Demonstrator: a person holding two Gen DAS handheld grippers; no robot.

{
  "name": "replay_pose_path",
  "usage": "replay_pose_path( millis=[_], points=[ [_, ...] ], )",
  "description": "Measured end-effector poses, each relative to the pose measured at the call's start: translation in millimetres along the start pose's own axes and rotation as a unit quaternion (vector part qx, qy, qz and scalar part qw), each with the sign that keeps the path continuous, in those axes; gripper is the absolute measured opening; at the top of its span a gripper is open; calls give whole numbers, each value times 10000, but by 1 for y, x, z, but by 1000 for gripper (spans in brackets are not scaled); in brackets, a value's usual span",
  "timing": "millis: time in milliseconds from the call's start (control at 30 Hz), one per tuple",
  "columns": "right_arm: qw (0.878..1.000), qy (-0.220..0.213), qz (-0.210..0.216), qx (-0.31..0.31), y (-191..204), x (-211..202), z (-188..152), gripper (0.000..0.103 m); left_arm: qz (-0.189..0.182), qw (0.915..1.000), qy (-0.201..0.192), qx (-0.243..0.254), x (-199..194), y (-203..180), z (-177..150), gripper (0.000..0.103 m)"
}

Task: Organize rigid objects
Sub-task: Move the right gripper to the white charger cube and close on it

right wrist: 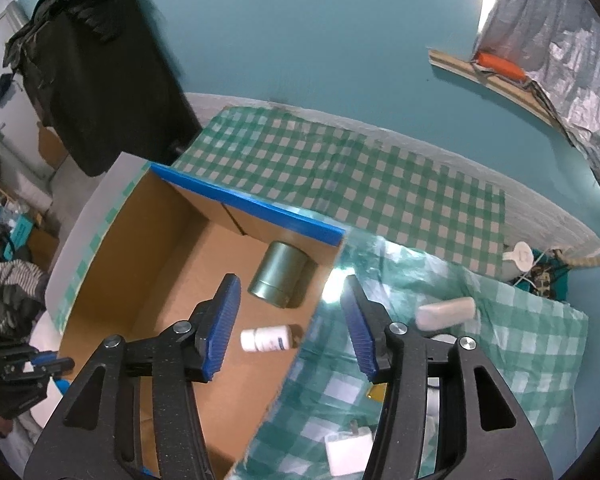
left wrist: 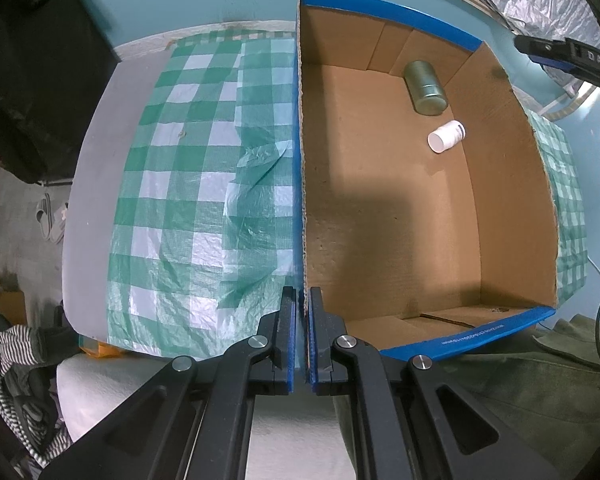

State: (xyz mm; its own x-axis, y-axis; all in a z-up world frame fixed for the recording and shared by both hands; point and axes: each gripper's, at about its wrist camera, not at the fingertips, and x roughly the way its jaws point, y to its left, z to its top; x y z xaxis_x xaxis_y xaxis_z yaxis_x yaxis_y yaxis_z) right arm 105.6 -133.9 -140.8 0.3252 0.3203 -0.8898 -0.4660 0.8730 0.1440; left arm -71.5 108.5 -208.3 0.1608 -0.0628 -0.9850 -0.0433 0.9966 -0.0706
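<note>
Teal walls back a table under one green-and-white checked plastic cloth (left wrist: 188, 184). One corrugated cardboard box (left wrist: 384, 208), blue-taped at its rim, holds two cylinders lying on their sides: one metal tin (left wrist: 425, 87) and one white plastic bottle (left wrist: 446, 136). Left gripper (left wrist: 301, 340) clenches the box's wall edge. Right gripper (right wrist: 290, 328) hangs released above the box's right wall, beside one rounded white bar (right wrist: 446, 312).
</note>
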Motion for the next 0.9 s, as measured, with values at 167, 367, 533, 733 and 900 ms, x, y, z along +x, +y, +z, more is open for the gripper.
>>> replay_pose_path(
  millis=[167,367,533,733,900],
  points=[
    [9997,16,-115,210,-17,-10,-10,58,-4,10000,-14,13,0,0,0,5],
    [9981,124,-291,527,-45,-17,-30,58,-18,10000,-14,-5,0,0,0,5],
    [9969,255,-370,653,-61,-18,-51,58,-18,10000,-22,15,0,0,1,5],
    [9976,442,-274,458,-65,-12,-86,58,-11,10000,-26,43,0,0,0,5],
    [9960,778,-226,382,-68,6,-116,58,-16,10000,-1,63,0,0,0,5]
  ],
)
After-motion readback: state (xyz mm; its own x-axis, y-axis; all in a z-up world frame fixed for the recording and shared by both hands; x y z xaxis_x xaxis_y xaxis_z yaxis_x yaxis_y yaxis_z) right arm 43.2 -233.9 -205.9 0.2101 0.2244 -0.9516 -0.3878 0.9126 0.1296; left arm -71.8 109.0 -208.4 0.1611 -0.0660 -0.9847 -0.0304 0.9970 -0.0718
